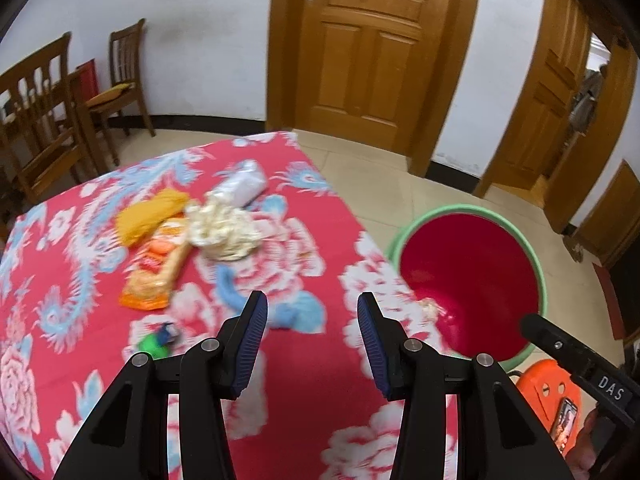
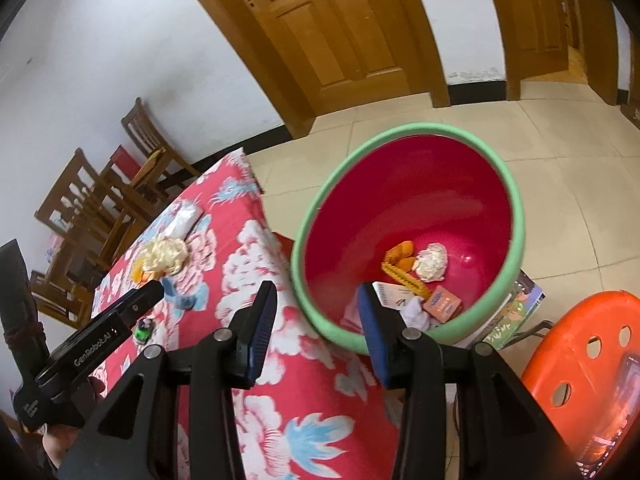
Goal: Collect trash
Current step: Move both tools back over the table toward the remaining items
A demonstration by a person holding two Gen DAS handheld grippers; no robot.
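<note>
though motion blurs the table trash, both the left gripper and right gripper gape empty.

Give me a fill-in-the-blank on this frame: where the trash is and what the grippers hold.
The bin has a ____ rim.
Both the left gripper and the right gripper hold ____.
The orange snack wrapper lies on the ____.
The bin stands on the ____.
Missing: green; nothing; table; floor
</note>
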